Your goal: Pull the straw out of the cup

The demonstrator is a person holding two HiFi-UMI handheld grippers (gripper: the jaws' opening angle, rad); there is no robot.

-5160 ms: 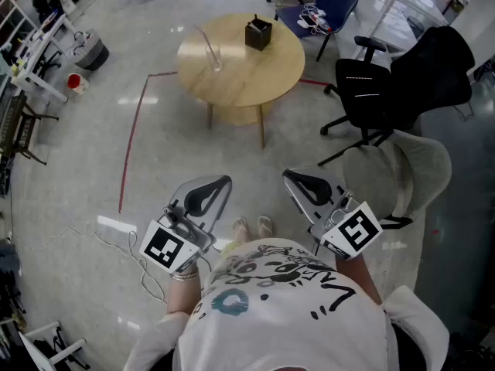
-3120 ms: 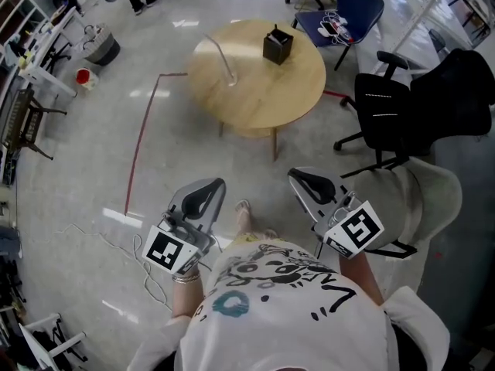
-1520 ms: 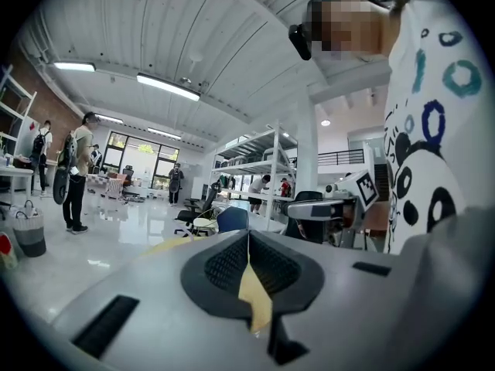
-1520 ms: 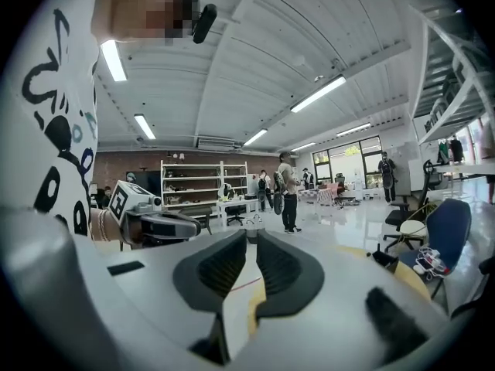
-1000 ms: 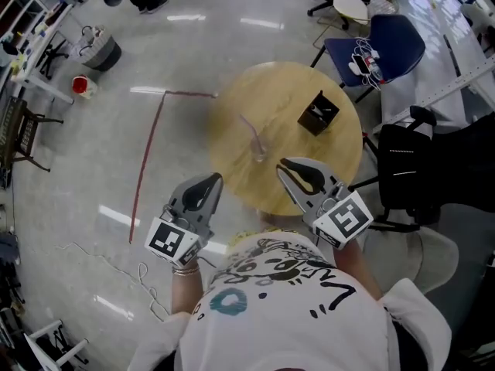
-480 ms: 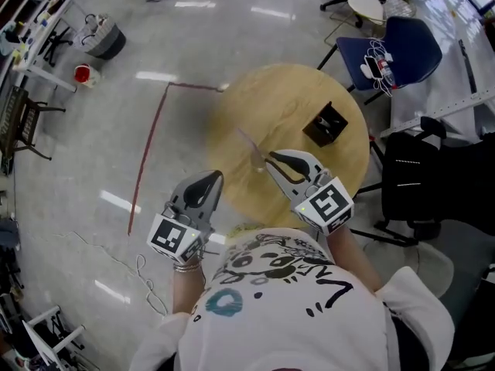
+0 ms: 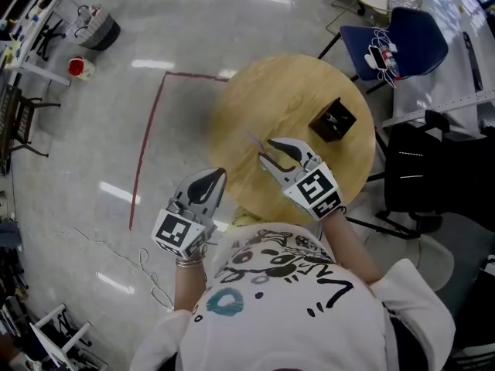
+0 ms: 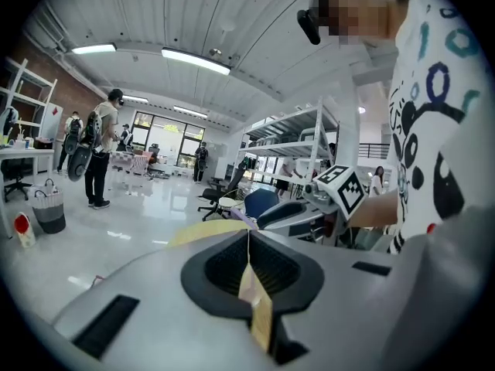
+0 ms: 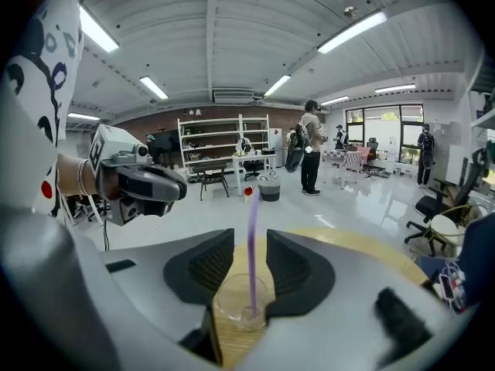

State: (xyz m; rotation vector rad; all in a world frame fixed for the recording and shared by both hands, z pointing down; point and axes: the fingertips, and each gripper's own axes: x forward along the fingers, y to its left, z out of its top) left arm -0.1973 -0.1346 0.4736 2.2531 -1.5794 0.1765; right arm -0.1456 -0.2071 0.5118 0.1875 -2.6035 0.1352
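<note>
Right gripper point(image 7: 268, 151) now in over tabletop point(image 7: 302, 91); jaws opening, straddling straw point(image 9: 252, 230) in cup point(image 9: 241, 306), no pinch yet. Left gripper point(image 7: 219, 174) clenched, empty, off near edge.

Over the round wooden table point(image 7: 263, 91), the right gripper point(image 7: 267, 151) points toward ten o'clock, its jaws opening around what seems to be a pale straw point(image 7: 252, 138). A black box point(image 7: 334, 120) sits at that gripper's two o'clock, and the left gripper point(image 7: 218, 175) hangs off the table's eight o'clock edge.
</note>
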